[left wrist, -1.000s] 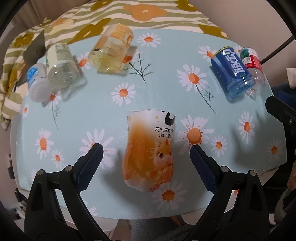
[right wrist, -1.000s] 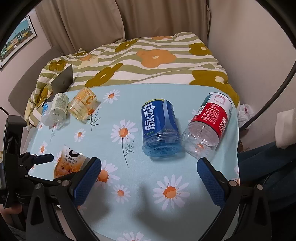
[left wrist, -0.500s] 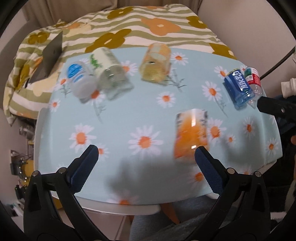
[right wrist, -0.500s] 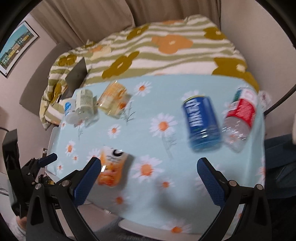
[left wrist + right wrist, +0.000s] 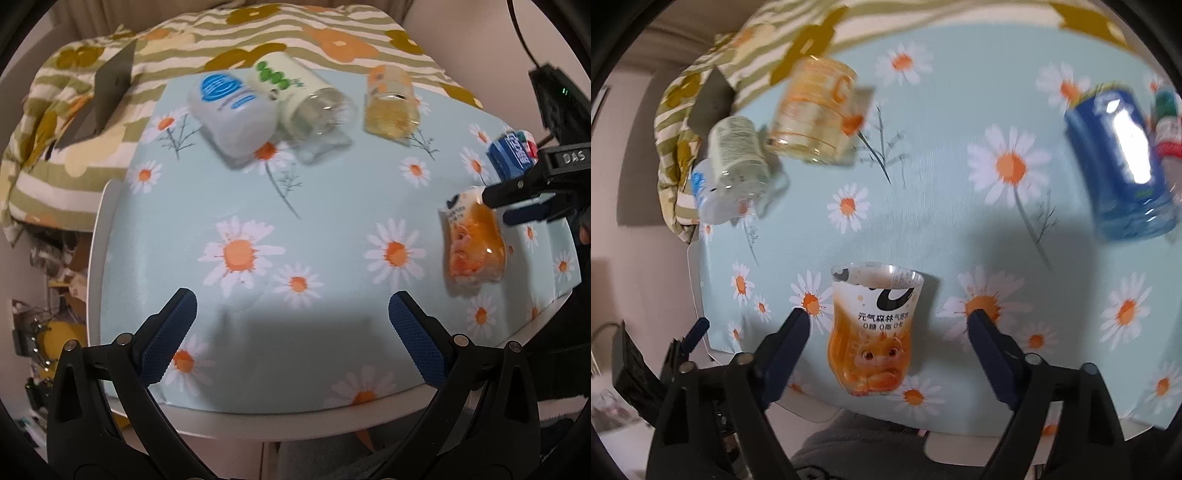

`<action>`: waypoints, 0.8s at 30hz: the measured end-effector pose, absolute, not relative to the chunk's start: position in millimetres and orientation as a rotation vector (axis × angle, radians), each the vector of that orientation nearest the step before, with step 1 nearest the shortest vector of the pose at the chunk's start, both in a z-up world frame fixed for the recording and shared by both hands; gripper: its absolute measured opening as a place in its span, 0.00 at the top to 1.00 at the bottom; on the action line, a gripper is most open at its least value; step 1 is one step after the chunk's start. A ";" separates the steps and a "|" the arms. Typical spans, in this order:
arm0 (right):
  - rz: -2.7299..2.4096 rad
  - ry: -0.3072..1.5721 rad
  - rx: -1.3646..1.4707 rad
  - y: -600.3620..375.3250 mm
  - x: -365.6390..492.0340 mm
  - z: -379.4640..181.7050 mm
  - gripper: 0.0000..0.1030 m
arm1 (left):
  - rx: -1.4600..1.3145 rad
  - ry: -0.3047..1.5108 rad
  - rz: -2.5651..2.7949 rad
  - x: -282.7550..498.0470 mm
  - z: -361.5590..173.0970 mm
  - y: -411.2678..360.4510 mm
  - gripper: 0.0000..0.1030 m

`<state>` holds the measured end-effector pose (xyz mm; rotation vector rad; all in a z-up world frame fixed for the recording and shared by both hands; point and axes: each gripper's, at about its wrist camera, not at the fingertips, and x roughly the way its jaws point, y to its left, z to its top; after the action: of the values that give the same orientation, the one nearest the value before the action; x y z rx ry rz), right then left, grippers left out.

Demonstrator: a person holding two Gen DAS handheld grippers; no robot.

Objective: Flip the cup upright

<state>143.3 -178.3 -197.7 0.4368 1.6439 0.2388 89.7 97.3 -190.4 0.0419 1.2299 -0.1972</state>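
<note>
An orange cup (image 5: pixel 873 328) with a cartoon print lies on its side near the front edge of the daisy tablecloth (image 5: pixel 953 192), its open mouth pointing away. My right gripper (image 5: pixel 888 332) is open, one finger on each side of the cup, not touching it. In the left wrist view the same cup (image 5: pixel 474 243) lies at the right, with the right gripper's fingers (image 5: pixel 517 201) just above it. My left gripper (image 5: pixel 291 321) is open and empty over bare cloth near the front left.
Other cups lie on their sides: a yellow one (image 5: pixel 816 110), a green-labelled one (image 5: pixel 738 158), a white one with a blue mark (image 5: pixel 231 110), a blue one (image 5: pixel 1123 162) and a red-labelled one (image 5: pixel 1167 129). A striped flowered blanket (image 5: pixel 258 48) lies behind the table.
My right gripper has swung left and down until it straddles the orange cup. My left gripper has moved left, away from the cup, which now lies at its far right.
</note>
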 end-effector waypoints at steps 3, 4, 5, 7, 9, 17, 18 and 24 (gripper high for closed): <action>0.226 1.688 0.484 -176.9 147.1 -209.4 0.26 | 0.015 1.232 -0.198 94.2 -196.5 108.8 0.00; 0.223 1.695 0.494 -176.3 147.7 -212.5 0.27 | 0.010 1.234 -0.199 95.4 -197.7 110.3 0.00; 0.220 1.702 0.499 -175.2 148.2 -213.9 0.28 | 0.003 1.236 -0.200 96.8 -199.6 112.5 0.00; 0.220 1.708 0.509 -172.6 150.0 -216.6 0.34 | -0.003 1.239 -0.202 98.9 -201.9 115.2 0.00; 0.223 1.710 0.524 -170.7 152.3 -219.9 0.43 | -0.005 1.239 -0.203 100.8 -202.4 117.7 0.00; 0.235 1.688 0.519 -163.7 150.7 -220.3 0.53 | -0.020 1.232 -0.200 101.3 -197.1 125.8 0.00; 0.239 1.682 0.517 -164.1 149.0 -218.4 0.53 | -0.019 1.230 -0.199 101.2 -195.3 126.2 0.00; 0.250 1.596 0.501 -163.1 136.4 -199.1 0.54 | -0.004 1.193 -0.185 95.9 -174.4 130.1 0.00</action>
<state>136.4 -163.1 -199.1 0.5007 1.5955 0.2496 95.9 130.1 -174.4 -0.0036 1.1927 -0.1852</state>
